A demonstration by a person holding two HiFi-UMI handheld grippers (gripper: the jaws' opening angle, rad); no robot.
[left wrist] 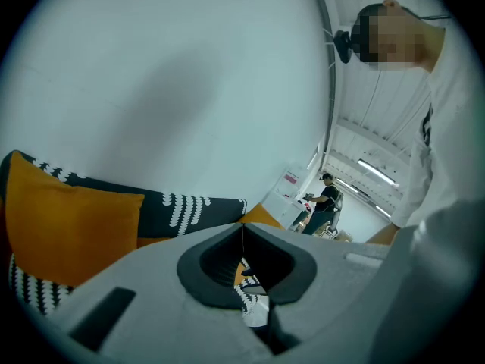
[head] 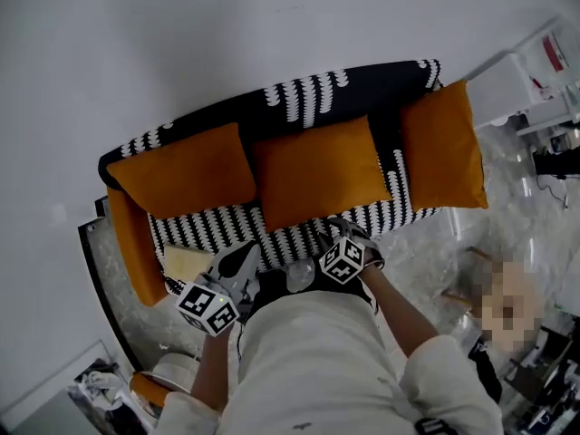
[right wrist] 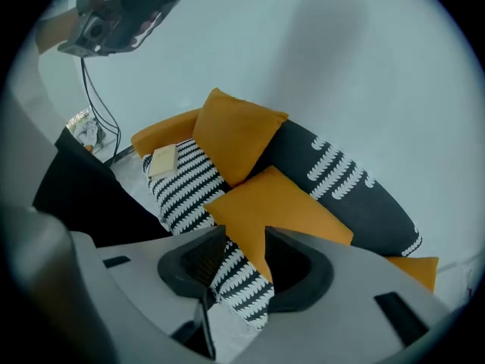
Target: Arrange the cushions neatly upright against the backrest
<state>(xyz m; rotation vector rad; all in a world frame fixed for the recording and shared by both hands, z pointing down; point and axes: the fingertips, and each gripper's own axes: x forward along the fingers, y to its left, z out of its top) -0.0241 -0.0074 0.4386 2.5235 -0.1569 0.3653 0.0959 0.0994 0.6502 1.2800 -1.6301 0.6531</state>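
Three orange cushions lean against the backrest of a black-and-white patterned sofa (head: 299, 98): a left cushion (head: 190, 179), a middle cushion (head: 317, 170) and a right cushion (head: 444, 143) at the sofa's end. Both grippers hover near the seat's front edge, touching no cushion. My left gripper (head: 246, 250) is shut and empty; in the left gripper view its jaws (left wrist: 242, 230) meet, with an orange cushion (left wrist: 68, 226) off to the left. My right gripper (head: 349, 229) is open, with nothing between its jaws (right wrist: 245, 233); it looks down on the middle cushion (right wrist: 276, 207) and the striped seat (right wrist: 182, 188).
An orange bolster (head: 131, 243) lines the sofa's left arm, and a beige flat item (head: 186, 261) lies on the seat beside it. White furniture (head: 535, 89) stands at the right. Clutter (head: 100, 383) sits on the floor at lower left. A person (left wrist: 326, 196) stands far behind.
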